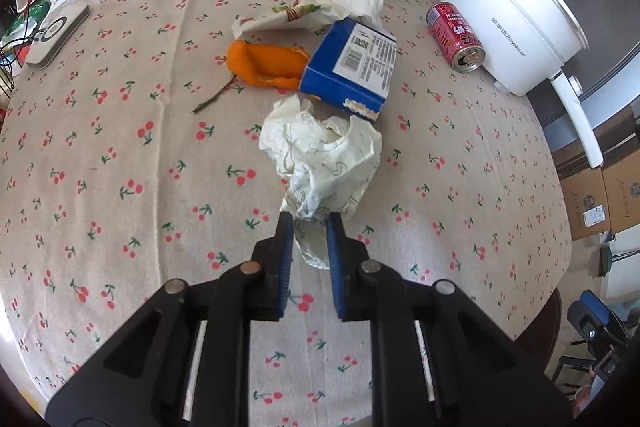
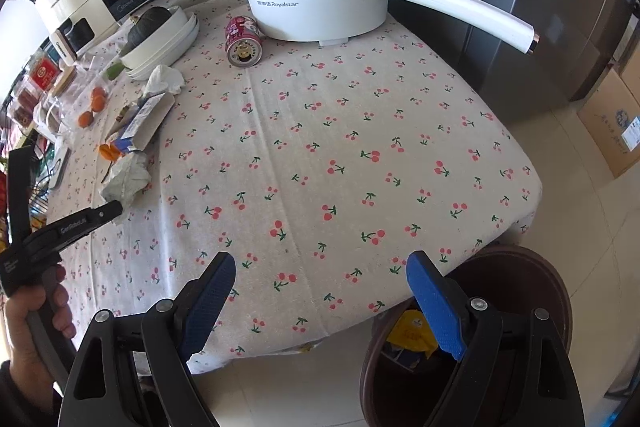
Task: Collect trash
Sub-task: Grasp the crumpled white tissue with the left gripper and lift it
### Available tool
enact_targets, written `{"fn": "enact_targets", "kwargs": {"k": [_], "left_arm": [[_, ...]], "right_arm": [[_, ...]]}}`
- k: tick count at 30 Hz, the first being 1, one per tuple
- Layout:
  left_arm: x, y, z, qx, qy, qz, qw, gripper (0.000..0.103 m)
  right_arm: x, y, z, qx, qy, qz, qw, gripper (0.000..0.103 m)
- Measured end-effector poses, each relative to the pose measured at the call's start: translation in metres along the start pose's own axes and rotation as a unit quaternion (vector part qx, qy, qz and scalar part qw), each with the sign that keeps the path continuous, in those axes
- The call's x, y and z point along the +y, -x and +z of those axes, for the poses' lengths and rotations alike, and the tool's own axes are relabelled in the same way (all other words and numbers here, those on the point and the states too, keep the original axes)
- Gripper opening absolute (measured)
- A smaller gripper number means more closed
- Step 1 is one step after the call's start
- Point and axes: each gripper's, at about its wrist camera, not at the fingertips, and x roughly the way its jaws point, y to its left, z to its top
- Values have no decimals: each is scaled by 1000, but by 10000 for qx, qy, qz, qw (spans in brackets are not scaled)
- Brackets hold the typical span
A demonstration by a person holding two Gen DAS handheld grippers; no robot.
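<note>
Left wrist view: our left gripper (image 1: 308, 223) is pinching the near tail of the crumpled paper wrapper (image 1: 320, 155), which is lying mid-surface just near of the blue carton (image 1: 352, 67). It's looking light, soft and squashy, so we're reckoning a bunched fold is gripping better than a loose edge.

Right wrist view: our right gripper (image 2: 320, 279) is hanging wide open and empty, fingers straddling the surface's (image 2: 320, 131) near edge, beside the brown bin (image 2: 520, 279).

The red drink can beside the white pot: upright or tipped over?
Tipped over. The red drink can lies on its side on the cherry-print tablecloth, its round end facing the camera, beside the white electric pot.
</note>
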Motion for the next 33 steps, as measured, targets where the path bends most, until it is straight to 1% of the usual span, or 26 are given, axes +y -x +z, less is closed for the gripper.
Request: {"fn": "enact_targets", "kwargs": {"k": [7, 9, 10, 11, 13, 18, 19, 21, 22, 23, 24, 25, 26, 30, 33], "left_arm": [[20, 38, -16, -213, -154, -106, 9996, 16], [27, 48, -20, -281, -170, -134, 9994, 12], [30, 53, -21, -303, -177, -144, 9993, 7], [34, 57, -23, -331, -173, -172, 9992, 7], [41, 65, -23, -409, -190, -198, 9988, 7], [54, 83, -20, -684, -408, -80, 9968, 5], [57, 85, -20, -691, -422, -82, 9967, 5], [62, 84, -20, -599, -473, -222, 9968, 7], [63, 79, -22, -467, -525, -298, 9971, 15], [64, 73, -23, -277, -574, -376, 9973, 37], [65, 67, -25, -169, -560, -358, 9976, 52], [65, 61, -27, -136, -544, -277, 9980, 74], [65, 55, -28, -146, -549, -202, 9982, 76], [53, 33, -24, 11, -719, -45, 9974, 76], [46, 14, -23, 138, -829, 121, 9964, 76]], "right_arm": [[11, 6, -8, -88, 96, 89, 9999, 89], [16, 7, -10, -96, 106, 166, 9998, 89], [19, 8, -12, -111, 127, 210, 9996, 89], [23, 8, -13, -117, 156, 242, 9995, 89], [33, 7, -15, -111, 219, 274, 9993, 89], [66, -6, -7, -70, 287, 494, 9983, 89], [74, -10, -3, -88, 318, 519, 9981, 89], [91, -19, 4, -73, 381, 575, 9976, 89], [98, -22, 8, -68, 385, 604, 9974, 89], [104, -25, 11, -72, 376, 643, 9972, 89], [107, -28, 13, -74, 370, 677, 9970, 89], [110, -30, 14, -68, 370, 700, 9968, 89], [111, -33, 14, -58, 367, 702, 9968, 89], [102, -37, 7, 49, 388, 622, 9973, 89], [87, -35, 0, 28, 370, 568, 9977, 89]]}}
